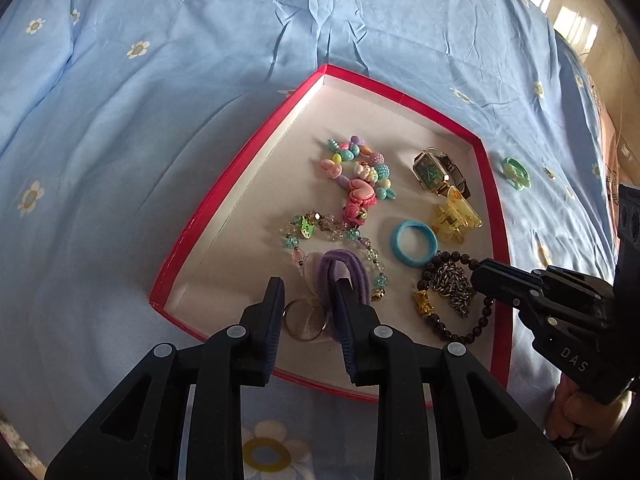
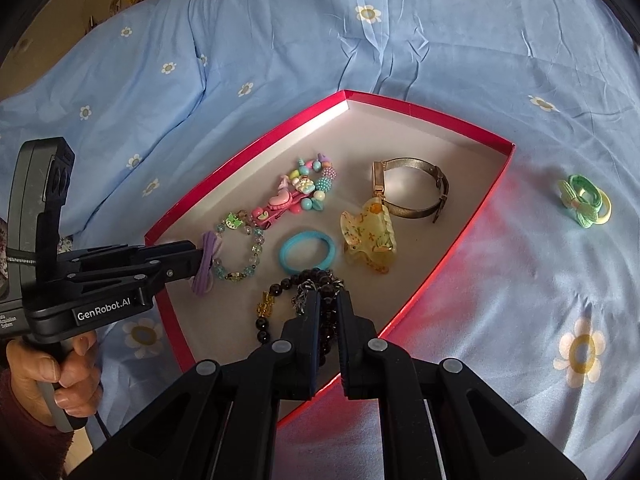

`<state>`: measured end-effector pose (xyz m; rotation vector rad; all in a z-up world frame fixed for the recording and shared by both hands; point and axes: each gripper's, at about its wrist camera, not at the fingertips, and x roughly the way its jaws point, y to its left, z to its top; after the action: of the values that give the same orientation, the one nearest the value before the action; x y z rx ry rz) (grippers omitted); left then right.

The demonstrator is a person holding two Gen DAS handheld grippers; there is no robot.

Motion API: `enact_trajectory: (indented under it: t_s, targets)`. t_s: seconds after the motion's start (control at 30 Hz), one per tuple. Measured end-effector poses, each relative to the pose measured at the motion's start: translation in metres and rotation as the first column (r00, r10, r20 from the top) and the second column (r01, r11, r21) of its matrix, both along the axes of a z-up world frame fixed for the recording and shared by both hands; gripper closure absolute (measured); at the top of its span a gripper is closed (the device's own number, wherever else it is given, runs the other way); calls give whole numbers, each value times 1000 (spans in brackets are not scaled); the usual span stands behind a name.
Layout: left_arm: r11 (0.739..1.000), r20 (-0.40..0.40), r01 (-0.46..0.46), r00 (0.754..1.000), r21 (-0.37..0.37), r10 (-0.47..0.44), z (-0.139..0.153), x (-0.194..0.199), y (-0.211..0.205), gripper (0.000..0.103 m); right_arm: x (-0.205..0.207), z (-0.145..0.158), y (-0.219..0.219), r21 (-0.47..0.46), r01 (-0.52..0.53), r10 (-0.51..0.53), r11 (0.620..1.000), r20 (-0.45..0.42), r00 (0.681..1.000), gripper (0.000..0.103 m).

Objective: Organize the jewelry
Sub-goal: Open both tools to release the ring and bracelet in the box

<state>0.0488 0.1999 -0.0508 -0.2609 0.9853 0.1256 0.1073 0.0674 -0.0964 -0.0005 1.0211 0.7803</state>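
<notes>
1. The left wrist view shows the face of the watch (image 1: 434, 171) and the full loop of the black bead bracelet (image 1: 456, 300); the right wrist view shows only the mesh band and clasp side of the watch, plus the hand (image 2: 52, 376) gripping the left tool's handle.
2. Left gripper (image 1: 310, 300): jaws partly spread over the near corner of the red box (image 1: 224, 200); the purple hair tie (image 1: 346, 270) lies between them, one finger inside its loop; whether the pads press it cannot be told.
3. Right gripper (image 2: 329, 300): jaws pressed nearly together, pinching the black bead bracelet and the metal chain (image 1: 454, 284) tangled with it, low over the box floor.
4. Inside the box, beyond both grippers: pastel charm bracelet (image 1: 360, 176), clear bead bracelet (image 2: 240, 248), blue hair tie (image 2: 306, 250), yellow claw clip (image 2: 368, 236).
5. Green hair tie (image 2: 584, 200) lies outside the box on the blue flowered bedsheet (image 2: 480, 60), well apart from both grippers.
</notes>
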Motion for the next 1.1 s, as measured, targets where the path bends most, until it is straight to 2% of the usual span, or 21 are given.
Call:
enact_trajectory:
  t_s: [0.47, 0.77, 0.87, 0.97, 1.1]
  targets:
    - [1000, -2, -2, 1000, -1, 2, -1, 1, 0, 75, 1, 1, 2, 2, -1, 1, 1000, -17, 1000, 91]
    - [1000, 0, -13, 1000, -5, 13, 1, -1, 2, 69, 2, 5, -1, 24, 1, -1, 1000, -17, 1000, 89]
    - [1000, 9, -13, 1000, -5, 13, 5, -4, 1, 64, 1, 10, -4, 41, 6, -5, 999, -13, 1000, 83]
    - [1000, 23, -14, 1000, -7, 14, 9, -7, 0, 54, -2, 17, -9, 61, 16, -16, 998, 3, 1000, 70]
    - [1000, 31, -22, 999, -19, 23, 13, -10, -2, 45, -6, 27, -20, 100, 37, -40, 994, 33, 999, 53]
